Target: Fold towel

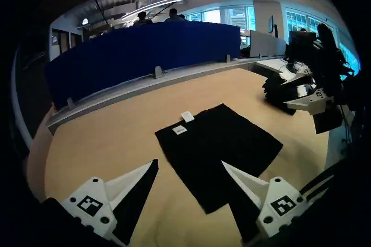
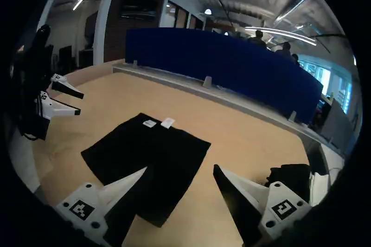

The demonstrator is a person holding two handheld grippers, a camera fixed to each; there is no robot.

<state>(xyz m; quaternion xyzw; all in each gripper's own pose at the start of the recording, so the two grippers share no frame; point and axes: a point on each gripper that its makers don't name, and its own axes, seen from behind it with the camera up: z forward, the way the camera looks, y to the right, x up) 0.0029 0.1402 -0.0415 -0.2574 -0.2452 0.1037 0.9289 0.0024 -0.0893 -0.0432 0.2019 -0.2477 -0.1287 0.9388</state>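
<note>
Fingers (image 1: pixel 132 189) on your left gripper (image 1: pixel 189 163) and right gripper (image 2: pixel 180 167) are spread wide, holding nothing, both held above the bench (image 1: pixel 116 136) and pointing at the black towel (image 1: pixel 218 149), which lies flat mid-bench with two white tags (image 1: pixel 187 116) at its far edge.

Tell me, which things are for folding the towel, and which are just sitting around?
For the job:
- flat black cloth towel with white tags
- left gripper, open
- right gripper, open

Just lying about:
- crumpled heap of black cloths at the table's edge
- long blue fabric divider
- light wooden table under everything
</note>
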